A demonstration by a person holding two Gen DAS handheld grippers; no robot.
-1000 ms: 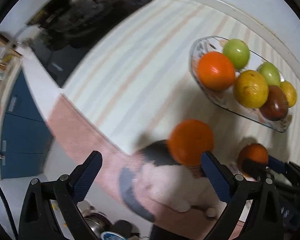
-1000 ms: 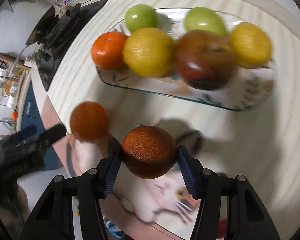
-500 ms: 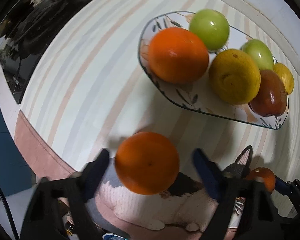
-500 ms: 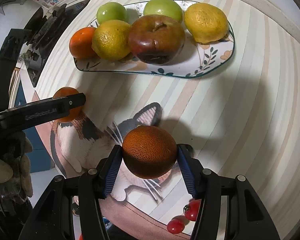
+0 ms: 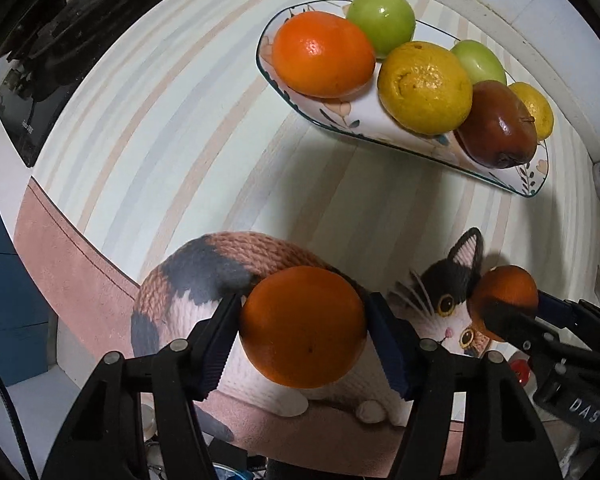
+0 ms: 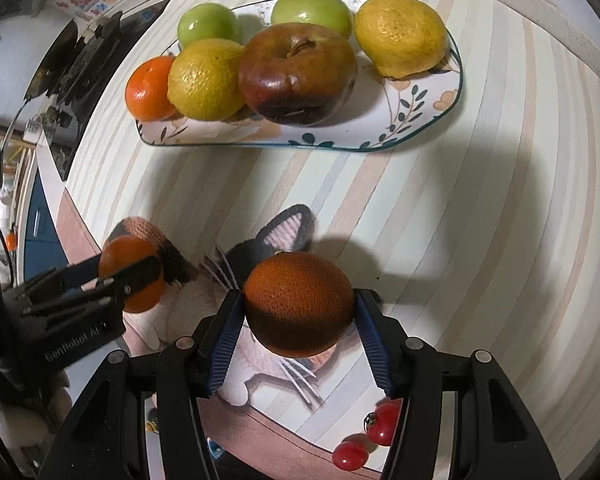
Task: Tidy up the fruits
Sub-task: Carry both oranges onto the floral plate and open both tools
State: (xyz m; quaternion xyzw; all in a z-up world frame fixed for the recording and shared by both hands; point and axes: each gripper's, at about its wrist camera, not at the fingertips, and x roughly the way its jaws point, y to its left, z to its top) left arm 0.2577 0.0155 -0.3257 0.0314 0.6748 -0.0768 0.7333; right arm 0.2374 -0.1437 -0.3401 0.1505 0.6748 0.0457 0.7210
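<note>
My left gripper (image 5: 304, 332) is shut on a bright orange (image 5: 302, 326), held above the cat picture on the mat. My right gripper (image 6: 298, 312) is shut on a darker orange (image 6: 298, 302), also above the cat picture; it shows at the right of the left wrist view (image 5: 504, 294). The left gripper with its orange shows at the left of the right wrist view (image 6: 134, 280). Farther back, a floral plate (image 6: 420, 120) holds an orange (image 6: 148, 88), two green apples, two yellow citrus fruits and a dark red apple (image 6: 298, 74).
The striped mat (image 5: 160, 140) covers the table. A black stove top (image 5: 60, 40) lies at the far left. Two cherry tomatoes (image 6: 366, 440) lie at the mat's near edge. The pink mat border (image 5: 60, 260) runs along the table's left edge.
My left gripper has closed on the bright orange, which was loose between open fingers a second ago. Both grippers have pulled back from the plate. The right gripper still holds its orange.
</note>
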